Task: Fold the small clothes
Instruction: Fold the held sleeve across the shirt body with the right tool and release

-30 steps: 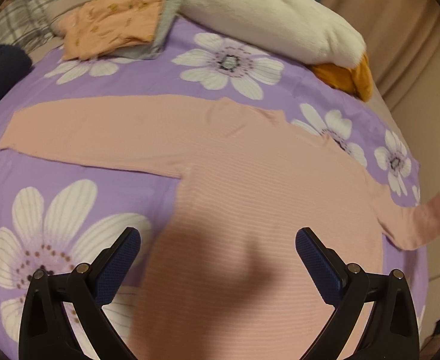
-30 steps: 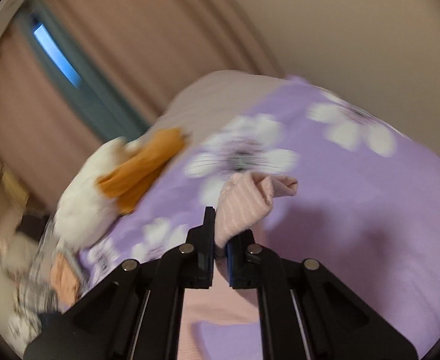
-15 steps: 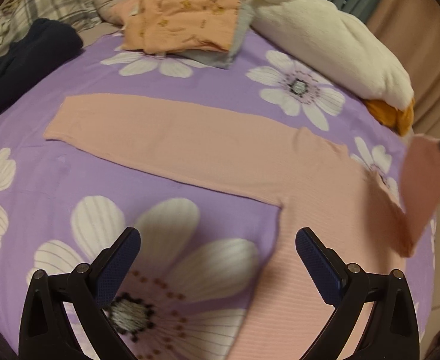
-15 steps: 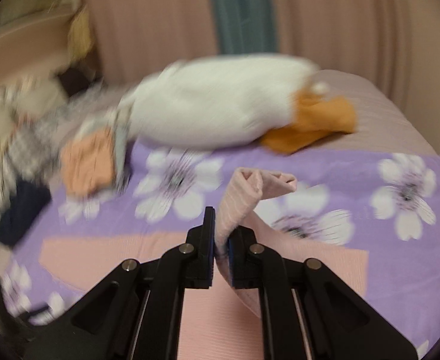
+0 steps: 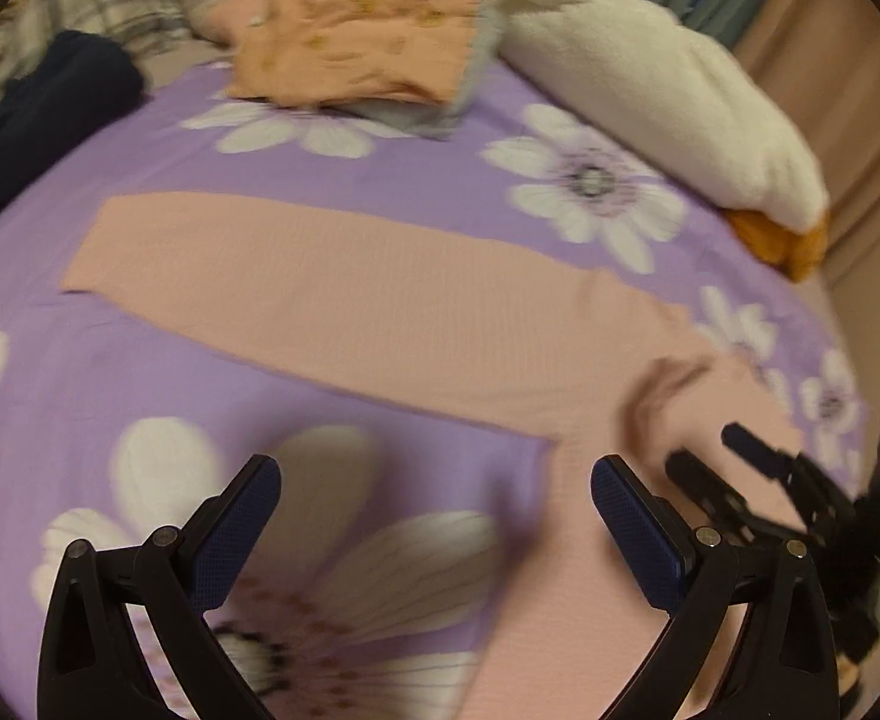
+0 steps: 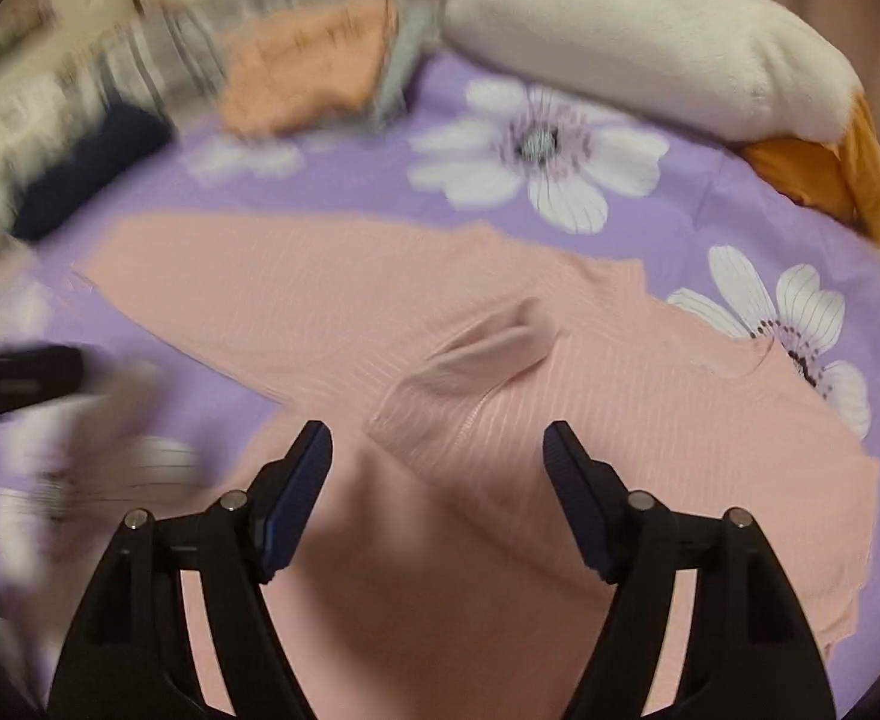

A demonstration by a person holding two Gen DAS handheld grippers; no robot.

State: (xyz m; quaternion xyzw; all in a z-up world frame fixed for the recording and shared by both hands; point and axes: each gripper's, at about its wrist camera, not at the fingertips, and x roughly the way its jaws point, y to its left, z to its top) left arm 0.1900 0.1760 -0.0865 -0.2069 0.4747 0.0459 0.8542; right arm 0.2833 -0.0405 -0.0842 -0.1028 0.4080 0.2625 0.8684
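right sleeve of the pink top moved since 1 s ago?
Yes. The right sleeve was out toward the bed edge; it now lies folded across the pink top, nearer the white pillow. Right gripper is open.

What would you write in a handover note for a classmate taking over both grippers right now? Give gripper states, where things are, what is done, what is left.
Left gripper: open, empty, above the bedspread beside the shirt's body.
Right gripper: open, empty, over the shirt.
Pink shirt: flat on the bed. One sleeve is folded in across the body; the other sleeve lies stretched straight out.
Done: first sleeve fold.
Left: probably fold in the other sleeve, then fold the body and add it to the folded pile near the white pillow.
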